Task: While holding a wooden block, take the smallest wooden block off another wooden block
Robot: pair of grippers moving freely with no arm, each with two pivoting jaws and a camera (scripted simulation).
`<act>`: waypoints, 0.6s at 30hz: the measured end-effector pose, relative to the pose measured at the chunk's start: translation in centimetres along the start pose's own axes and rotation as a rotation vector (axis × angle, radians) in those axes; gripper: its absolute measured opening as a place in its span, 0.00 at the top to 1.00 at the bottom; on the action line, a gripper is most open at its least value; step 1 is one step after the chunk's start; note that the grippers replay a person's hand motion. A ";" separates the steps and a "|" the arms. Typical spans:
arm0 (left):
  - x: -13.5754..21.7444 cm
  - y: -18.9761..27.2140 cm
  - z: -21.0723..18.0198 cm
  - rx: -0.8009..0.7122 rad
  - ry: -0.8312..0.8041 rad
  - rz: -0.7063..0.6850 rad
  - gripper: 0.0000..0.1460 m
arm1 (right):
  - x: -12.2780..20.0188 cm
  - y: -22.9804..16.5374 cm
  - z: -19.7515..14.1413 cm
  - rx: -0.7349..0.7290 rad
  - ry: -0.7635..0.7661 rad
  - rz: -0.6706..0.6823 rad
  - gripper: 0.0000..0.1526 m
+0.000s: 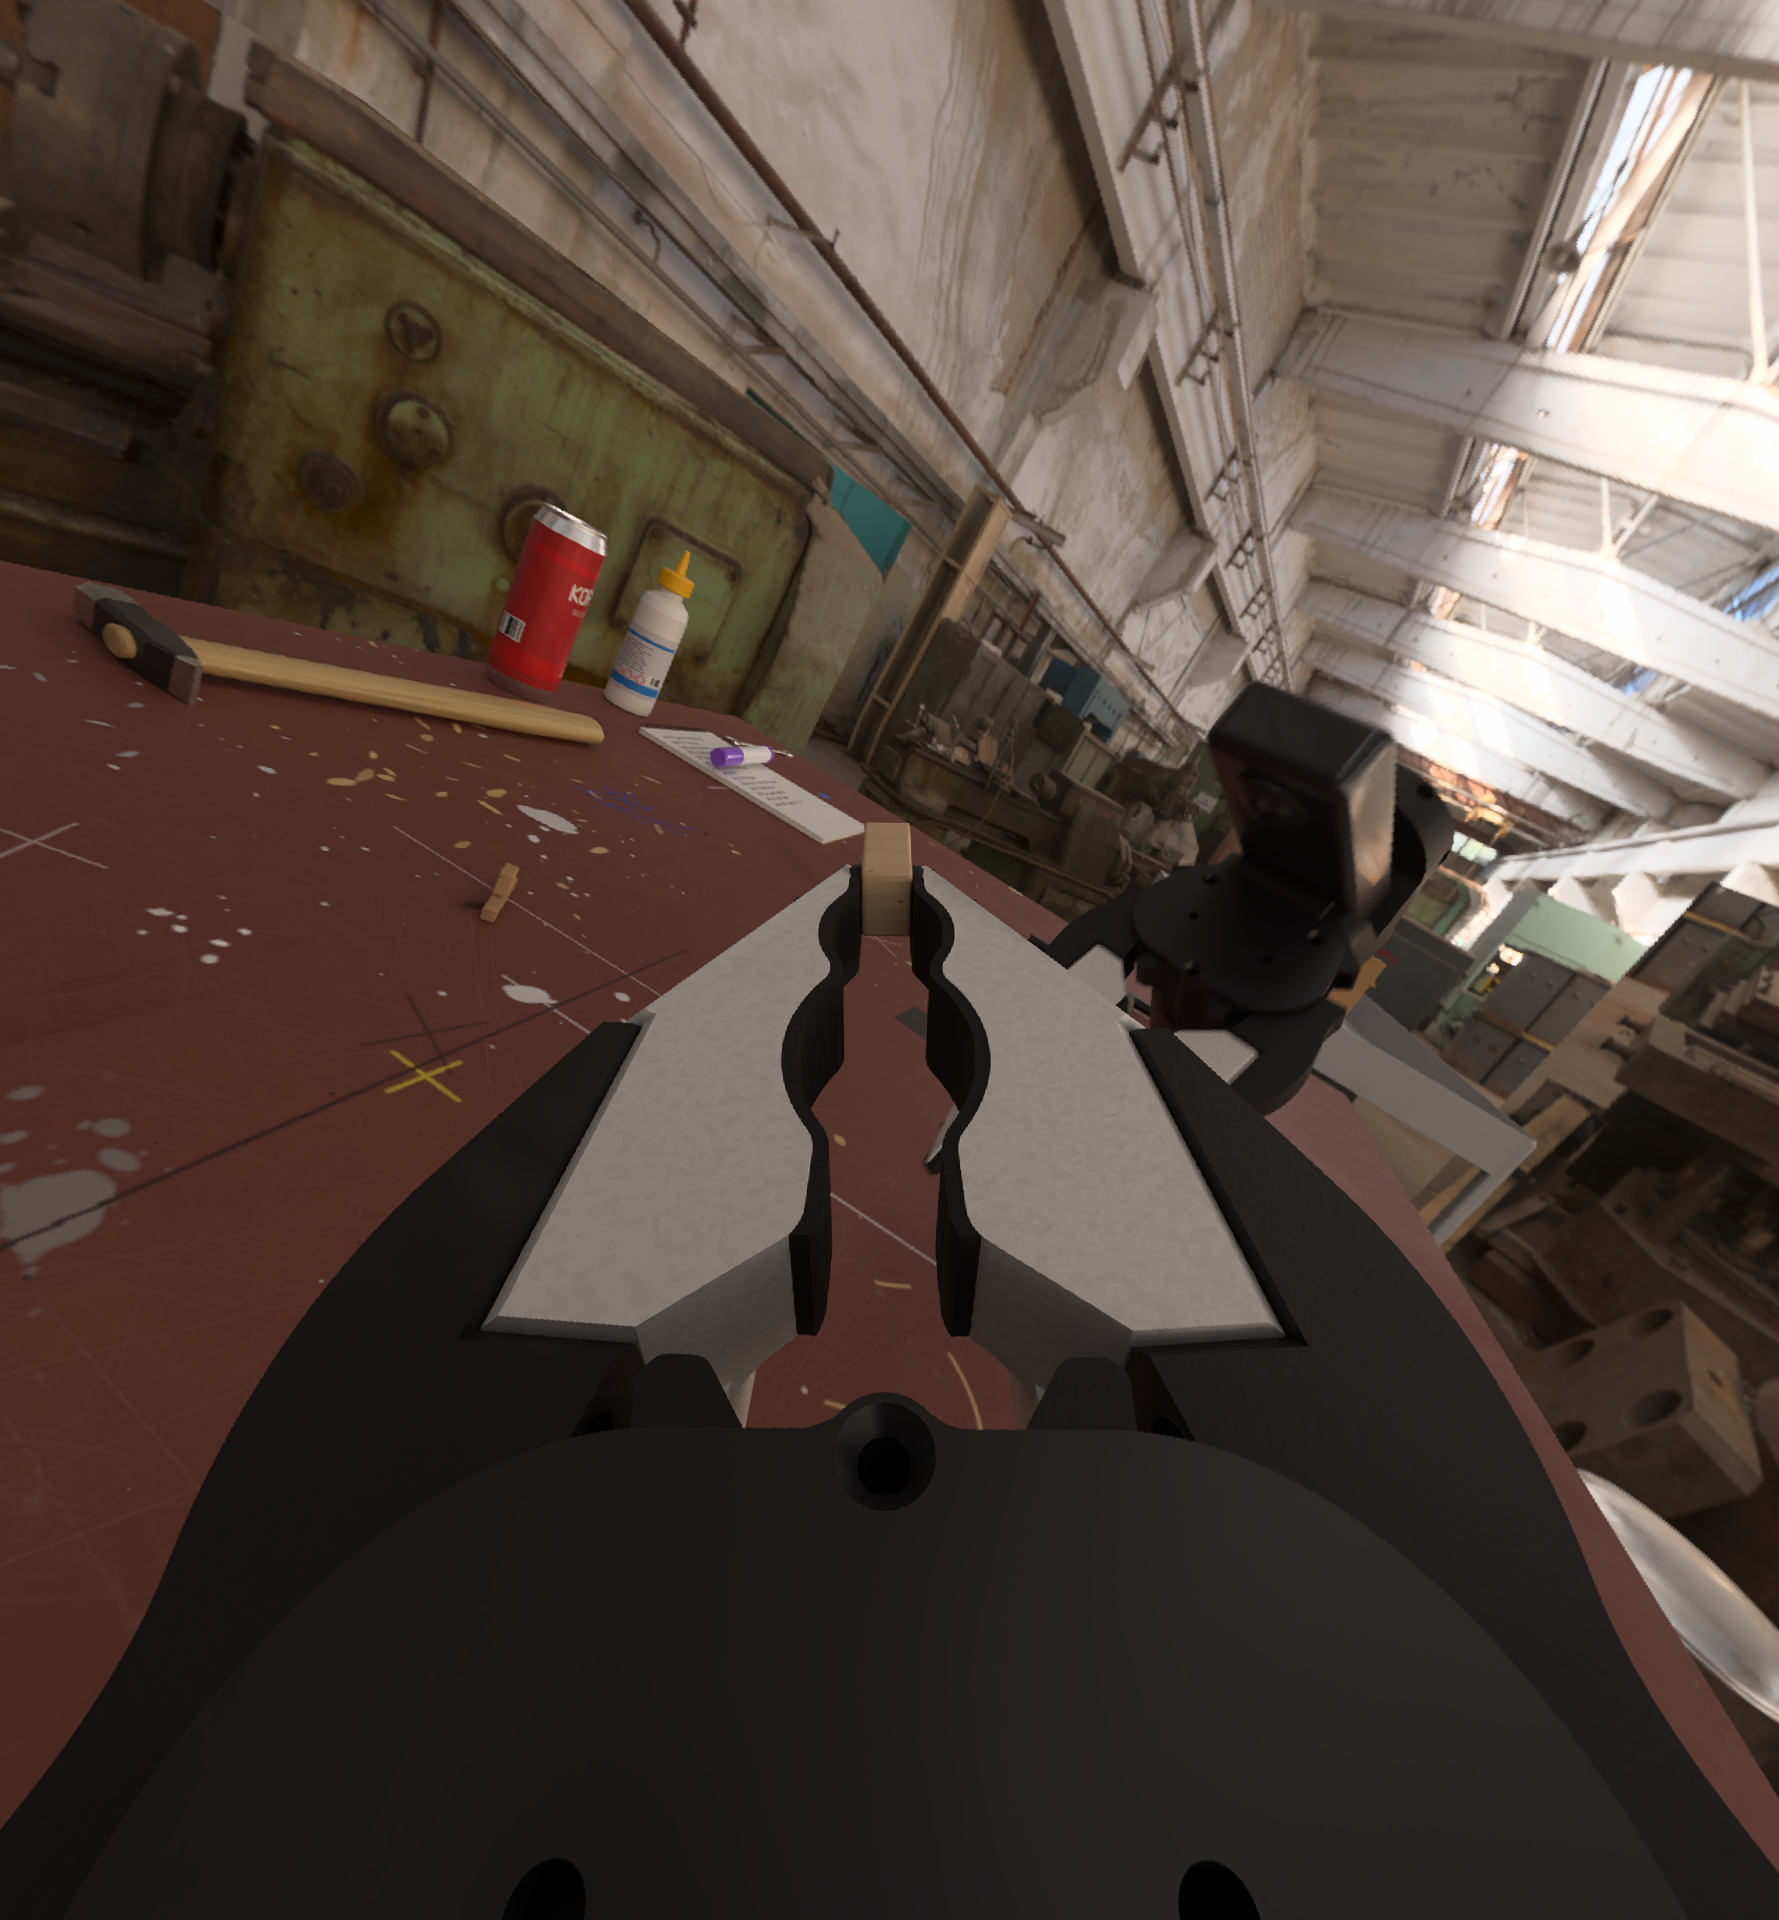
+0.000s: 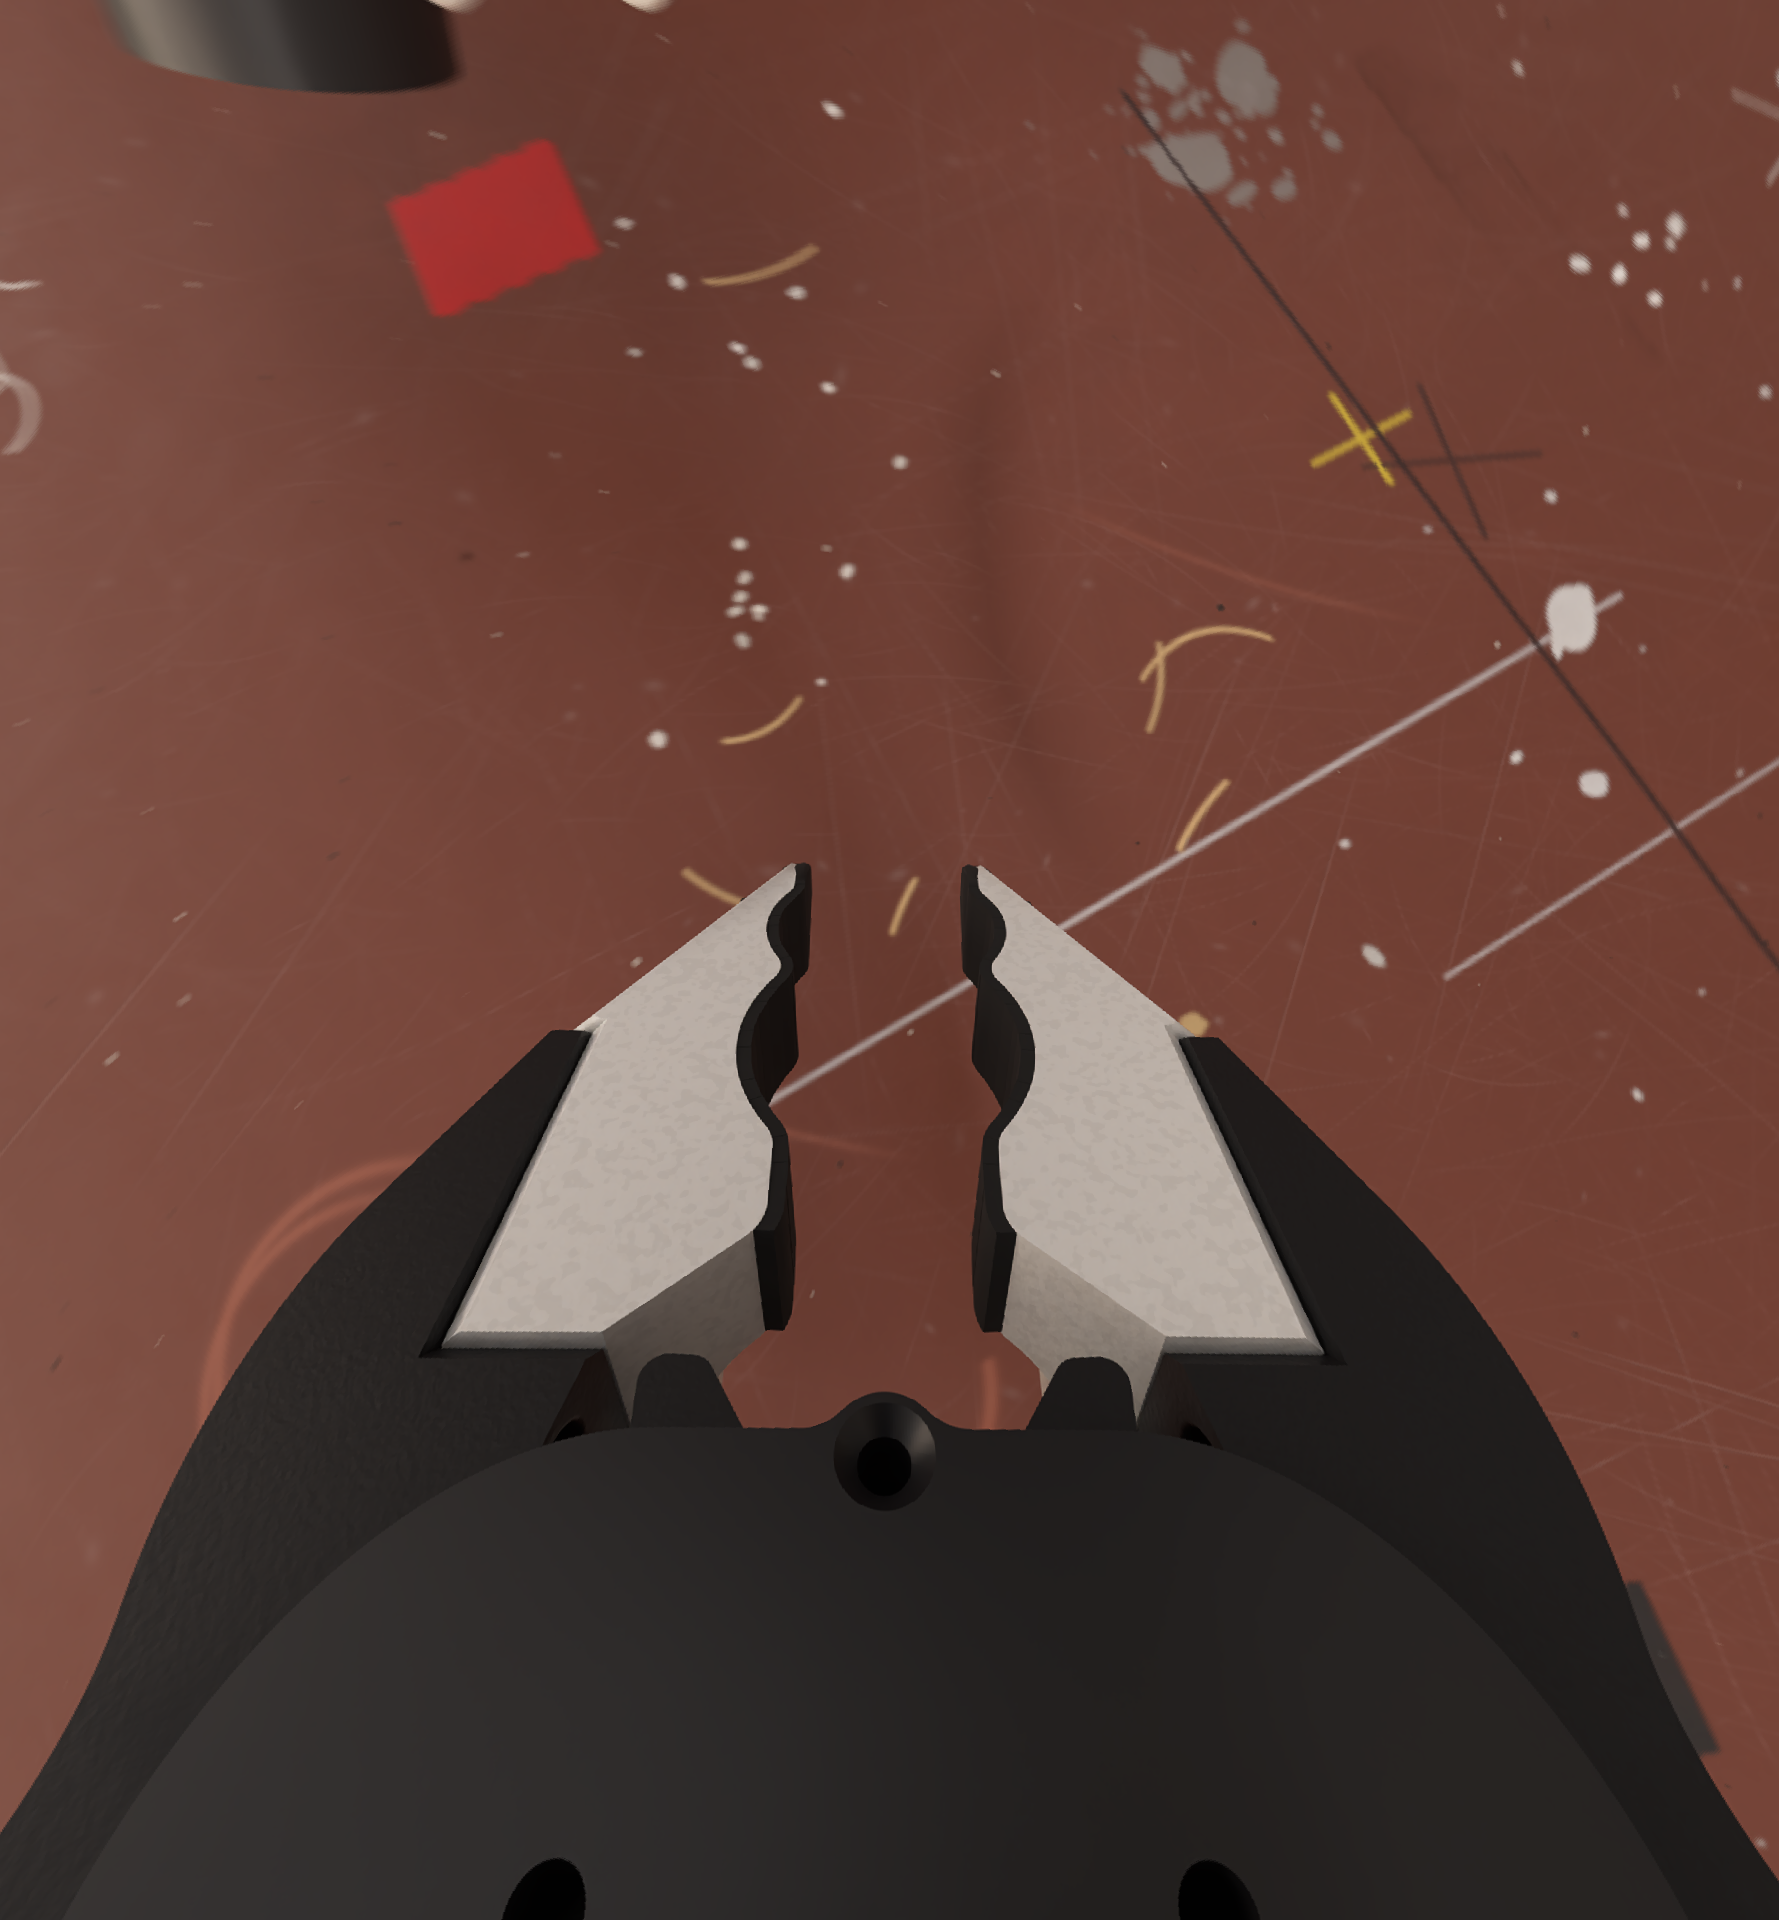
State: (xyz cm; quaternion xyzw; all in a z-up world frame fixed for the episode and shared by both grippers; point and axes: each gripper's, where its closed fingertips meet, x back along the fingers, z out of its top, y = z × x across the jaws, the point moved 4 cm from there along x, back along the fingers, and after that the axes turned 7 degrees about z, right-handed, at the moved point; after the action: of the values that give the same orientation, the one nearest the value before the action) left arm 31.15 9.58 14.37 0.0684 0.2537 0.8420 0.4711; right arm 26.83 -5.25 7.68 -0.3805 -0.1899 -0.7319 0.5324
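Your reddish-brown, paint-flecked, scratched table (image 1: 189,987) stands in a worn factory hall with white roof beams. Your left gripper (image 1: 887,881) pinches a small pale wooden block (image 1: 887,878) at its fingertips, above the table. Beyond that block lie a white notepad (image 1: 760,795) and a wooden-handled hammer (image 1: 345,670). Your right gripper (image 2: 885,878) has its fingers parted, empty.

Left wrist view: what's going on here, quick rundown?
The left gripper is shut on a small pale wooden block, pinched at its fingertips and held above the reddish-brown paint-speckled table. The right gripper is open and empty, pointing down at a bare patch of that table. A second small wooden piece lies alone on the table. No stacked blocks show in either view, so how far the removal step has got cannot be told.
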 end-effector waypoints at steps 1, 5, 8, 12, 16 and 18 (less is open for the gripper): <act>0.0 -0.1 0.0 0.006 0.010 0.006 0.95 | -0.7 0.4 -0.1 -0.019 -0.012 -0.020 0.81; -0.2 -0.1 -0.2 -0.010 0.007 0.029 0.95 | -3.0 1.4 -0.4 -0.025 -0.106 -0.086 0.81; -0.2 -0.2 -0.2 -0.016 0.004 0.042 0.95 | -3.5 1.8 -0.6 -0.030 -0.109 -0.083 0.87; 0.3 -0.9 0.2 -0.017 0.029 0.079 0.95 | -3.4 1.8 -0.6 0.031 -0.147 -0.032 0.95; 1.0 -1.8 0.8 -0.007 0.068 0.123 0.95 | -2.0 2.5 0.7 0.034 -0.074 -0.002 0.87; 1.1 -2.1 0.9 0.004 0.078 0.134 0.95 | -1.5 3.5 2.1 0.054 -0.033 -0.025 0.86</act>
State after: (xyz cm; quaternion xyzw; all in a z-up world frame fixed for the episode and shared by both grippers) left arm 32.43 11.75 13.97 0.0535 0.2682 0.8733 0.4032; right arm 31.05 -4.11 7.46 -0.3754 -0.2229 -0.7267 0.5303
